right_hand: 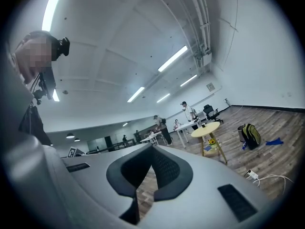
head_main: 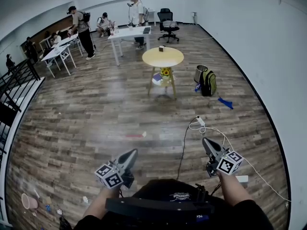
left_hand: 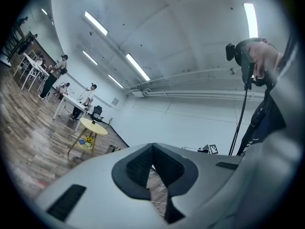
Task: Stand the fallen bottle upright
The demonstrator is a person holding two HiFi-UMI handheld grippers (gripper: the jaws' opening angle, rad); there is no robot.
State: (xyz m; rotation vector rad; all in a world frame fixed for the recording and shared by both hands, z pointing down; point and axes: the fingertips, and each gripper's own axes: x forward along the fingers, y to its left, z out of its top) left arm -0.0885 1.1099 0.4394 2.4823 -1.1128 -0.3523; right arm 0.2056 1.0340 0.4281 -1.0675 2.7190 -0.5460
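Above floor (head_main: pixel 96 123), both hand-held grippers (head_main: pixel 133 153) (head_main: pixel 205 141) closed; empty.

Bottle (head_main: pixel 136 135): identity uncertain, blurred. Small, elongated, pale with reddish end. Lying on side on wood floor (head_main: pixel 86 123), open mid-room, apart from other things.

Nearest, low in the head view: left gripper (head_main: pixel 133 153) at left, right gripper (head_main: pixel 206 141) at right, well apart, over the floor (head_main: pixel 96 123). Ahead of the right gripper, on the floor: power strip (head_main: pixel 200 121). Farther ahead, at centre: round table (head_main: pixel 163 57), small box (head_main: pixel 161 48) on top. Right of it, on the floor: backpack (head_main: pixel 208 83), bucket (head_main: pixel 200 73) just beside. Beyond: long table (head_main: pixel 129 32), office chair (head_main: pixel 168 25) to its right.
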